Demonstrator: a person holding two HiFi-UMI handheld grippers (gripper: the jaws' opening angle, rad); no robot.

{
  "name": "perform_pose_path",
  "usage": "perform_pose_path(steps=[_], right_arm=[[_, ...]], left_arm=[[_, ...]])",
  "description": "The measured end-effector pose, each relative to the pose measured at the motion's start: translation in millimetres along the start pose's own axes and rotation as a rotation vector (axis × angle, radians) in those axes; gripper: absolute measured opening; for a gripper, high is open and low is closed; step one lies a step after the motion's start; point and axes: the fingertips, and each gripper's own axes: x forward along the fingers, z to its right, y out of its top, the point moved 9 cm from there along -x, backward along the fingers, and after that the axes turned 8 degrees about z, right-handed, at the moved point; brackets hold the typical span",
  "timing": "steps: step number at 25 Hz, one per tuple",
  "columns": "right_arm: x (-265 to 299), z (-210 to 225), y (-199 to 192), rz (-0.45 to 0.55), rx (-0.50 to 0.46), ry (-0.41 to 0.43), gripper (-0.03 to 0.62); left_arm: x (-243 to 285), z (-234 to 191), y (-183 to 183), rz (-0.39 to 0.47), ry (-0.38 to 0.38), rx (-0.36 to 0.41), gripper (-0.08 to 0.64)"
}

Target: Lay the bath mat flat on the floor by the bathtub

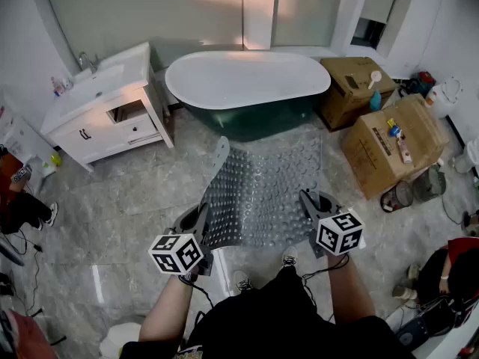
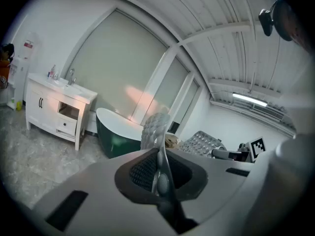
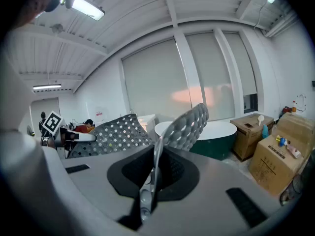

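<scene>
Head view first: bath mat [image 1: 262, 193] hangs stretched between the two grippers, up off the floor [image 1: 127, 200], with its far end reaching toward the bathtub [image 1: 247, 81] straight ahead. Left gripper [image 1: 200, 221] has the near left corner and right gripper [image 1: 309, 203] the near right one. Both look about equally close to the tub, so the near edge runs parallel to the tub's long side.

Left gripper view: jaws pressed together on the mat's edge, with a flap standing up past them.

Right gripper view: same deal, jaws clamped on the bubbly sheet.

My guess is it just needs lowering forward and down, both sides together.
</scene>
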Motion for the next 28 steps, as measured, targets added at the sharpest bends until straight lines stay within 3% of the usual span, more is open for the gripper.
perform_pose_path(steps=[28], right_arm=[[-11,6,1,0.003,0.017,0.006,0.031]], left_arm=[[-3,12,-1,-0.006,0.01,-0.01,0.031]])
